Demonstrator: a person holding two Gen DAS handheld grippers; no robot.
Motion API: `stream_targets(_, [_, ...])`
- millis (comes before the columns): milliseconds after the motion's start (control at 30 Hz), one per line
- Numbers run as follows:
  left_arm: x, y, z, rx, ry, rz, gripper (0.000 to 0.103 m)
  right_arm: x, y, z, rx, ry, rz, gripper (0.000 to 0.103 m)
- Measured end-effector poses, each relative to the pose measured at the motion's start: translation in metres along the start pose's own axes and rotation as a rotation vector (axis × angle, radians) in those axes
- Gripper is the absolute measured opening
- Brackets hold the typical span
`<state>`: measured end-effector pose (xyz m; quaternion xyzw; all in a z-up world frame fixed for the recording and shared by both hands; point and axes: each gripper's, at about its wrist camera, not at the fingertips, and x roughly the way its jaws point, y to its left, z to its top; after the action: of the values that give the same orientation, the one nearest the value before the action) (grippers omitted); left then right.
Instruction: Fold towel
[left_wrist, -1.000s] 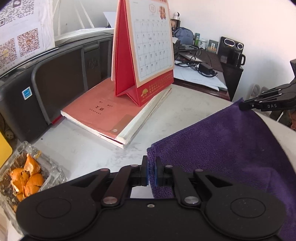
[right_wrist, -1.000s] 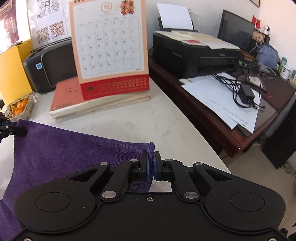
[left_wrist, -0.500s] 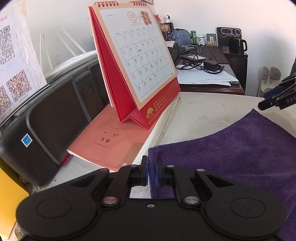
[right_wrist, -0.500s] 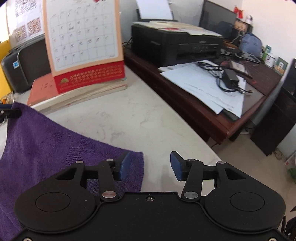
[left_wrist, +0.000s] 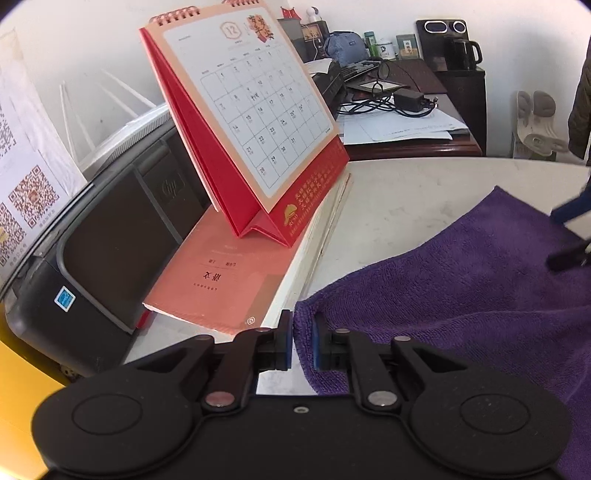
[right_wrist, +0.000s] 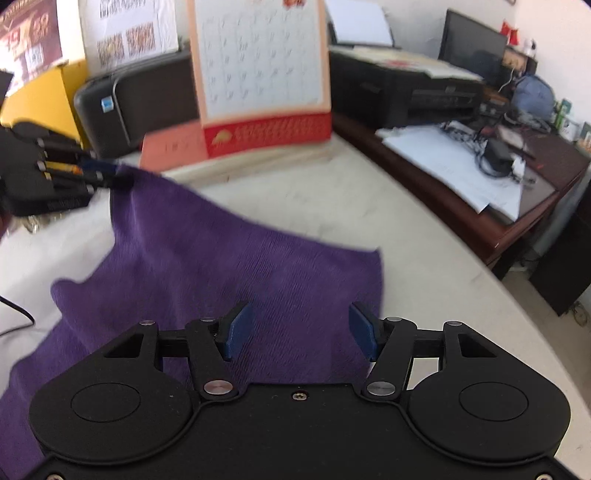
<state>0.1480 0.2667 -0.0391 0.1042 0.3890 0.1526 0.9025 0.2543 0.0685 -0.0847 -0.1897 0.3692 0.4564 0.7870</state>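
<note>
A purple towel (left_wrist: 461, 295) lies on the white marble table (left_wrist: 399, 206), with its left corner lifted. My left gripper (left_wrist: 302, 343) is shut on that corner, the cloth pinched between its blue pads. In the right wrist view the towel (right_wrist: 221, 251) spreads out under my right gripper (right_wrist: 301, 332). Its jaws are opening, and the pads press on nothing; the cloth lies below them. The towel's right corner (right_wrist: 373, 258) rests flat on the table. The left gripper (right_wrist: 107, 177) shows at the left edge of the right wrist view, holding the raised corner.
A red desk calendar (left_wrist: 258, 122) stands on a red book (left_wrist: 221, 280) just beyond the towel. A black printer (left_wrist: 110, 229) sits behind them. To the right, past the table's curved edge (right_wrist: 498, 295), is a dark desk (right_wrist: 480, 192) with papers and cables.
My right gripper has let go of the towel's right corner, opened wide and drawn back over the cloth. The corner now lies on the table. My left gripper still grips its corner.
</note>
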Motion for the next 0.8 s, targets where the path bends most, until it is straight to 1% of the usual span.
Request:
stream_targets(100, [-0.004,0.006,0.003,-0.027,-0.008,-0.003,0.009,0.012,-0.007,0.006,0.028,-0.008,-0.006,0.057])
stream_targets(200, [-0.008,0.008,0.006,-0.032,-0.023,-0.009,0.009,0.023,-0.018,0.019,0.044,-0.016,-0.003,0.057])
stream_targets(300, [-0.013,0.009,0.008,-0.038,-0.041,-0.027,0.010,0.040,-0.026,0.026,0.030,0.028,0.014,0.057])
stream_targets(367, [-0.014,0.009,0.009,-0.029,-0.047,-0.020,0.015,0.045,-0.026,0.026,-0.012,0.045,0.016,0.057])
stream_targets(467, [-0.015,0.011,0.011,-0.026,-0.047,-0.011,0.018,0.044,-0.026,0.023,-0.070,0.048,-0.004,0.056])
stream_targets(600, [-0.019,0.015,0.010,-0.033,-0.034,0.004,0.019,0.047,-0.036,0.028,-0.056,0.050,-0.062,0.055])
stream_targets(667, [-0.022,0.016,0.008,-0.030,-0.030,0.011,0.019,0.049,-0.043,0.031,-0.028,0.051,-0.081,0.055])
stream_targets(800, [-0.028,0.017,-0.001,0.014,-0.022,0.054,0.019,0.044,-0.048,0.032,-0.004,0.028,-0.108,0.055])
